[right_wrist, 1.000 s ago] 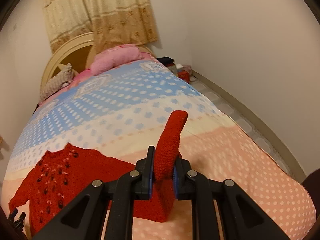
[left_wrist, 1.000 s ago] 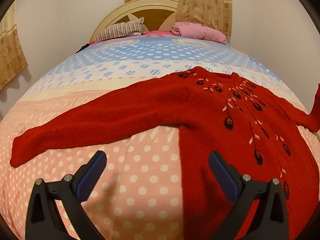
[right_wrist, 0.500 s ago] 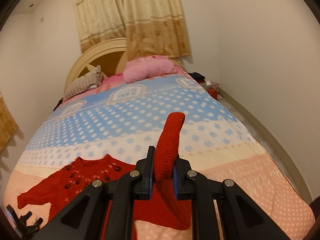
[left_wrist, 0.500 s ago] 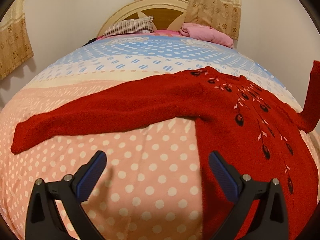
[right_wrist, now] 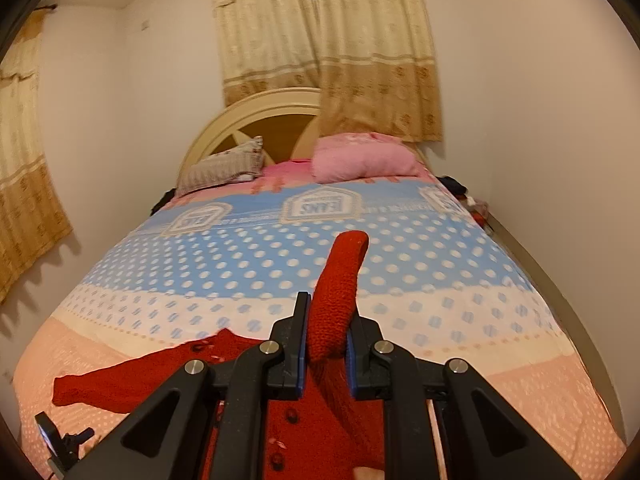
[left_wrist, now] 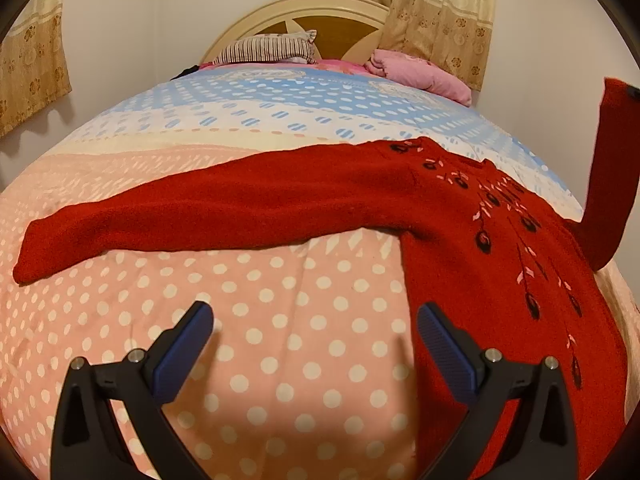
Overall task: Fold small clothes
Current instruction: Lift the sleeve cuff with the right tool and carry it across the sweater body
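Now first fold: right gripper (right_wrist: 326, 340) clamped on red sweater (left_wrist: 460, 248) sleeve cuff (right_wrist: 340, 292), raised at 3 o'clock. Left gripper (left_wrist: 316, 344) open, empty. Next: likely lay sleeve across body toward 9 o'clock.

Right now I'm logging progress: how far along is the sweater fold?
Barely begun. Done: the red sweater lies spread on the bed. In hand: the right gripper is shut on one sleeve, lifted. Left: the other sleeve lies outstretched, body unfolded; the left gripper is open, empty.
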A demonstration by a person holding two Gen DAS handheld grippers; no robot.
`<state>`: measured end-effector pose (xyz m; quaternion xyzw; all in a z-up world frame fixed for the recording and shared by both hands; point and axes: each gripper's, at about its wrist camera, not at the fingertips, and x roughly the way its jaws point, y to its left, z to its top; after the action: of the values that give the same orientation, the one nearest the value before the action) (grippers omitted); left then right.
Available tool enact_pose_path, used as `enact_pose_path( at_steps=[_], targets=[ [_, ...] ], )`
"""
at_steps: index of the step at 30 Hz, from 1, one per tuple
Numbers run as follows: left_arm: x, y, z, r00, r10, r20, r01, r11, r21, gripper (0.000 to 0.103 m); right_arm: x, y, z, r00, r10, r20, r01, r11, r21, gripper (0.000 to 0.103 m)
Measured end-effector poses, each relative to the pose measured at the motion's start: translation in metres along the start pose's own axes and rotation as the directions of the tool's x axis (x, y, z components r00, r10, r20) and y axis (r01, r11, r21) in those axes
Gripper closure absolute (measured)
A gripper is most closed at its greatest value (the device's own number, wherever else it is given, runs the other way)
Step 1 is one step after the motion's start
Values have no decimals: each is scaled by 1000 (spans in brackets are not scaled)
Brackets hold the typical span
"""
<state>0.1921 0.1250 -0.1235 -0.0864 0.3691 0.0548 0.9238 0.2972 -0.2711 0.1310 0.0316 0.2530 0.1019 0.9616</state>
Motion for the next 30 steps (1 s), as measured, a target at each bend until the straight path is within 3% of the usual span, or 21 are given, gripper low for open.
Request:
enact_pose_path(
  at_steps=[8, 15, 22, 24, 25, 27, 28, 30],
  targets=[
    [3, 10, -2, 999, -31, -12, 30, 998, -56, 0, 7, 68, 6, 997, 78, 13, -77, 993, -90, 88],
    [6, 10, -4, 999, -29, -25, 27, 997, -72, 0, 32, 121, -12, 991, 134, -19, -136, 978, -156, 88],
    [11, 16, -5, 998, -18, -52, 12, 994, -104, 0, 88, 179, -68, 976, 181, -121, -203, 957, -205, 88],
    [13, 16, -5, 997, -40, -64, 33, 994, -103, 0, 111, 197, -94, 960, 214, -183, -252, 943, -218, 88],
    [13, 17, -5, 997, -32, -64, 26, 994, -105, 0, 122, 203, -109, 948, 237, -211, -281, 936, -212, 85],
    [12, 16, -5, 997, -38, -63, 31, 994, -100, 0, 142, 215, -138, 920, 271, -282, -333, 922, -199, 58],
    [11, 16, -6, 997, -36, -61, 30, 994, -101, 0, 153, 223, -155, 890, 288, -353, -373, 905, -202, 34],
    [9, 17, -7, 997, -42, -57, 36, 994, -104, 0, 151, 225, -172, 881, 287, -376, -389, 892, -230, 32]
  ],
)
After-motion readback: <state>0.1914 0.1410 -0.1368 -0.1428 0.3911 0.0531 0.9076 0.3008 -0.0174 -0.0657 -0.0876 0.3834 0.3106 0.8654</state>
